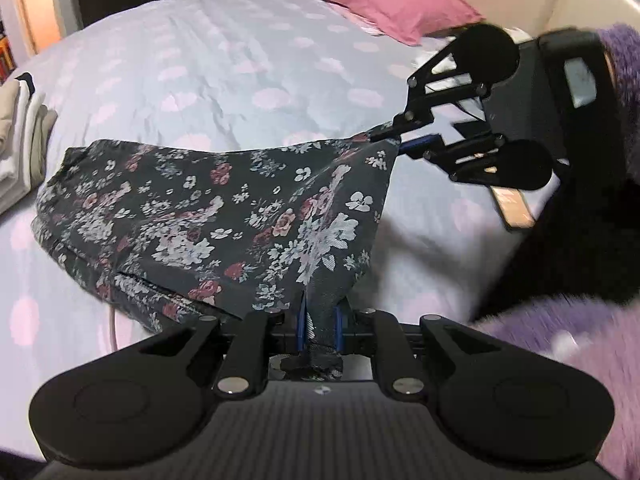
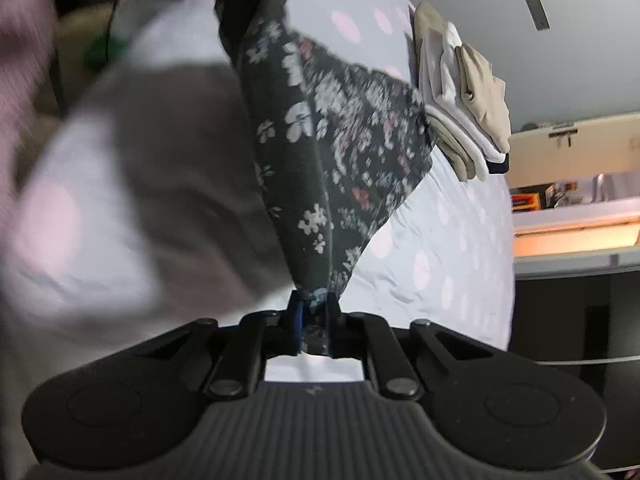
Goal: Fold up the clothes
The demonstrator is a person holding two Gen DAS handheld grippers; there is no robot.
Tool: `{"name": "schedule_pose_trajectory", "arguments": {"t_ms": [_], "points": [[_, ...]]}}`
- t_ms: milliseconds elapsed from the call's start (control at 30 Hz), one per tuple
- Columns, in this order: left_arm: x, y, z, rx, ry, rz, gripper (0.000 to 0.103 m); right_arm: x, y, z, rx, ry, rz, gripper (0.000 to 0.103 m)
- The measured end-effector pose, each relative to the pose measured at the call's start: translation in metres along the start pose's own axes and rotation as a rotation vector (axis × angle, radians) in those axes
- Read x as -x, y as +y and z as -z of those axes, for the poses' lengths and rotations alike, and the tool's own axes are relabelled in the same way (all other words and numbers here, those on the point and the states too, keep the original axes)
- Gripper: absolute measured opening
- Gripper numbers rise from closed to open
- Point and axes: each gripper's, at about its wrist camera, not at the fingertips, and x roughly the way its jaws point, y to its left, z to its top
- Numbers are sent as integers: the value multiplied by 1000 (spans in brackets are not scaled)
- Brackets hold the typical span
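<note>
Garment: floral cloth (image 1: 208, 216) half lifted, far end on bedspread (image 1: 224, 52) near folded pile (image 1: 20, 140) | left gripper (image 1: 320, 328) pinches near corner tight | right gripper (image 2: 314, 332) closed on other corner | keep your hands level, edge taut, lay over evenly.

purple fleece (image 1: 560, 344) smeared by blur at the left view's edge, stack of folded clothes (image 1: 20, 148) cut off there, bedcover (image 2: 100, 208) blurred in the right view
</note>
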Motion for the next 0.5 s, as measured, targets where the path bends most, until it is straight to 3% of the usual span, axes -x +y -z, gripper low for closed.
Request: {"name": "schedule_pose_trajectory", "arguments": {"t_ms": [233,500], "points": [[39,6,33,8,21,77,11,62,14,-46,-34,-28,-147,10],[64,51,19,101,-22,126,11,66,-31,-60,-207,-64,-157,9]]}}
